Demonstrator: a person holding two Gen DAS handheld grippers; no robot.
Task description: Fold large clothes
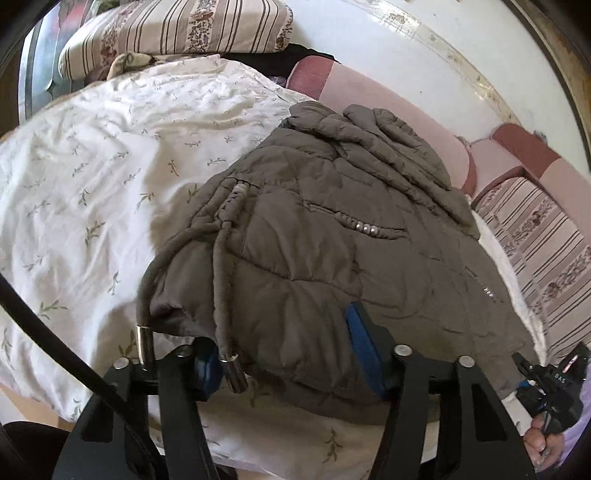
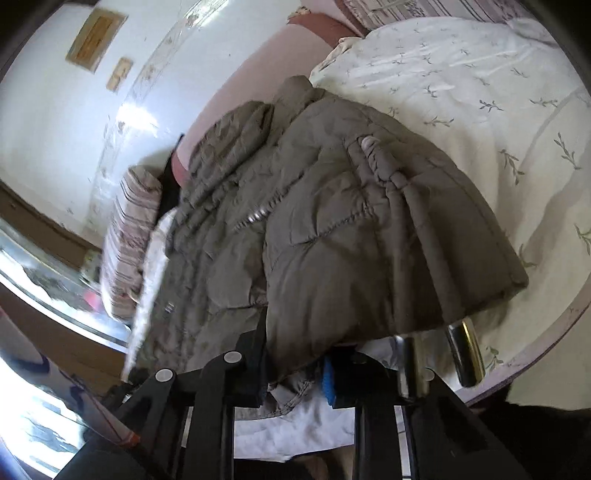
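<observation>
Left wrist view: looking down over a grey-brown quilted jacket (image 1: 332,236) lying folded on a white sheet (image 1: 92,177) printed with small green sprigs. Left gripper (image 1: 284,354) straddling the jacket's near hem, blue pads (image 1: 364,343) standing apart on either side of the padded fabric, the right one lying against it; not visibly pinching, so reading as parted around the hem. Two drawcords with metal tips (image 1: 234,373) dangling off the near left corner, just beside the left finger. Striped floral cushions (image 1: 177,29) sitting beyond the sheet, against a white wall. At the lower right edge, a hand (image 1: 543,439) gripping the other tool's handle.

Right wrist view, somewhat blurred: right gripper (image 2: 295,373) closed narrowly on the jacket's (image 2: 332,221) near edge, a fold of hem bunching between the black finger and the blue pad (image 2: 328,384). Metal cord tips (image 2: 465,350) hanging just right of the fingers.
</observation>
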